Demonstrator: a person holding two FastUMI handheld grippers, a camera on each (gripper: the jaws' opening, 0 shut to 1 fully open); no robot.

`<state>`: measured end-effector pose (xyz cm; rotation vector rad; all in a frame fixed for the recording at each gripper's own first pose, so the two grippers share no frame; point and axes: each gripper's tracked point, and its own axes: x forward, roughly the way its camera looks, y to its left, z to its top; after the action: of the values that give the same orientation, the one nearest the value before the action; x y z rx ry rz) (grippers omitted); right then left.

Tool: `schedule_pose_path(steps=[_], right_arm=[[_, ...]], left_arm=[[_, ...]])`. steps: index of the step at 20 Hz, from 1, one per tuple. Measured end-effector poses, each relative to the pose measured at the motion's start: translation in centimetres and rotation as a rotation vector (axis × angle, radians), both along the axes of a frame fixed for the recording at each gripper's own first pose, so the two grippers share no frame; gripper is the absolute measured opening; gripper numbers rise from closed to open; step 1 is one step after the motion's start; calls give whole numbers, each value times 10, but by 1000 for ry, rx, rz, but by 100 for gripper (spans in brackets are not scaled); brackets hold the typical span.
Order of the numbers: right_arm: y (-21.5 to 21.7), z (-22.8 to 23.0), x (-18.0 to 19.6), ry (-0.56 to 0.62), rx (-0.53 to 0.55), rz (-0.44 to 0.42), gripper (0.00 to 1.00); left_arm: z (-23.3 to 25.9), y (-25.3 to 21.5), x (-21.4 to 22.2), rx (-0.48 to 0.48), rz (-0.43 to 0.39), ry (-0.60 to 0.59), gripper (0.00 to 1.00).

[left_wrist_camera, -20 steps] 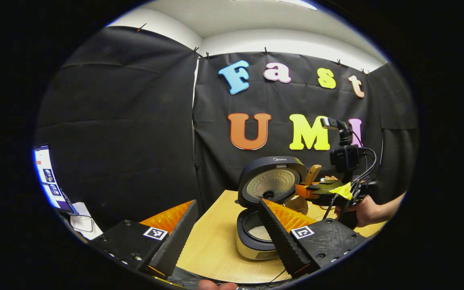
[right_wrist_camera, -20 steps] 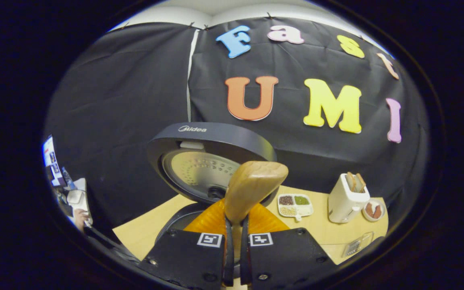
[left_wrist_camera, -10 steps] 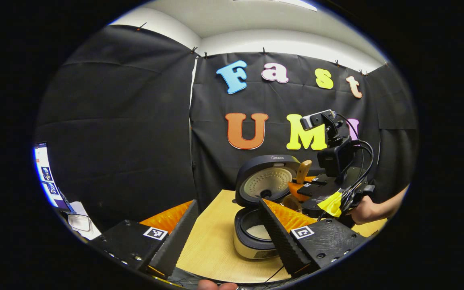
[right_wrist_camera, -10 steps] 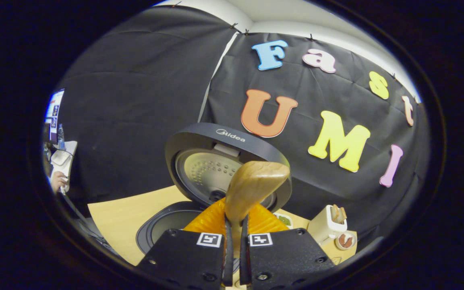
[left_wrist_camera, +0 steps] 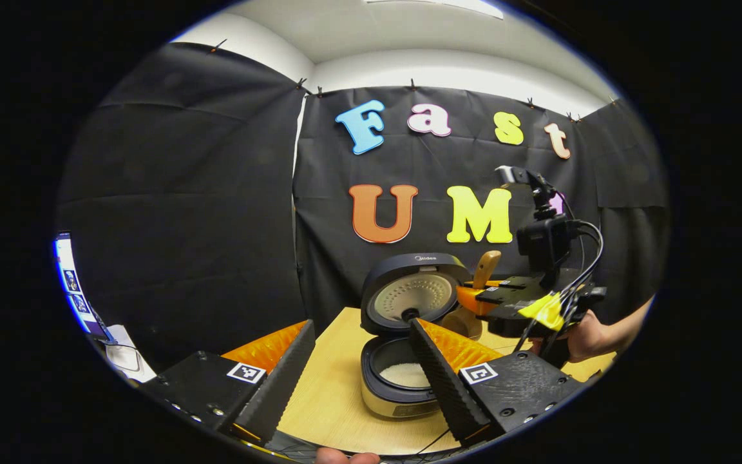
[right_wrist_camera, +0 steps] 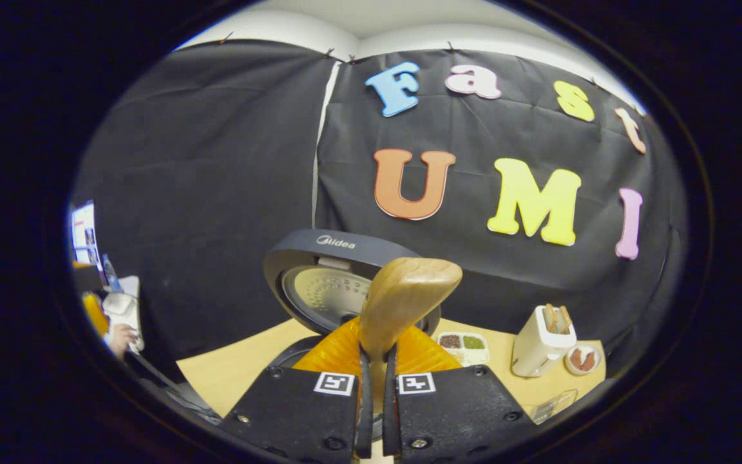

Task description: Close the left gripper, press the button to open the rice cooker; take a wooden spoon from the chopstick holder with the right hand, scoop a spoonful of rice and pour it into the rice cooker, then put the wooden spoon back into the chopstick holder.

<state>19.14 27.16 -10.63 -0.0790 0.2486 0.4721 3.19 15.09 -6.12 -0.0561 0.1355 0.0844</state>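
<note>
Holding: your right gripper (right_wrist_camera: 371,412) was clamped on the spoon (right_wrist_camera: 403,299), both fingers pressed to its handle, bowl end standing up above them.
Right gripper, seen from the left gripper view: it (left_wrist_camera: 474,298) sat in your hand (left_wrist_camera: 587,335) just right of the cooker lid (left_wrist_camera: 413,293), roughly at lid height, with the spoon (left_wrist_camera: 485,269) sticking up.
Left gripper: yours (left_wrist_camera: 361,374) was low and near the table's front edge, fingers spread wide apart, gripping nothing.
Cooker: it (left_wrist_camera: 393,386) stood open on the table (left_wrist_camera: 332,399), lid tipped back upright, white rice showing in the pot (left_wrist_camera: 403,374).
Cooker, right gripper view: the lid (right_wrist_camera: 332,283) rose right behind the spoon, pot rim partly hidden by your gripper.
Spoon contents: couldn't tell, only the bowl's back showed.
Table extras: divided tray of grains (right_wrist_camera: 463,345), white toaster (right_wrist_camera: 542,341) with slices in it, small dish (right_wrist_camera: 582,359) just beside the toaster.
Left edge: a monitor (left_wrist_camera: 71,283) glowed beyond the cloth wall.
</note>
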Motion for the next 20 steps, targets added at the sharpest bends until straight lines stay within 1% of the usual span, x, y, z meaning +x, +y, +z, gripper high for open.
schedule_pose_path(steps=[3,5,7,10,13,16,18,20], right_arm=[[-27,14,-13,114,199,-15,12],[-56,25,-12,151,265,-38,11],[-97,31,-9,153,306,-87,12],[-164,33,-3,150,339,-164,12],[-236,23,3,159,371,-246,11],[-310,8,10,176,379,-341,11],[-352,-1,14,181,378,-392,11],[-385,-17,21,190,373,-426,11]], left_arm=[[9,-14,5,-1,5,-7,95],[13,-31,11,-3,-1,-8,94],[16,-46,18,-5,-7,-6,94],[26,-72,30,-40,-22,-8,94],[31,-94,42,-25,-25,-16,95],[33,-113,51,-19,-26,-8,94],[33,-124,57,-16,-25,1,95],[32,-135,61,-22,-20,11,94]])
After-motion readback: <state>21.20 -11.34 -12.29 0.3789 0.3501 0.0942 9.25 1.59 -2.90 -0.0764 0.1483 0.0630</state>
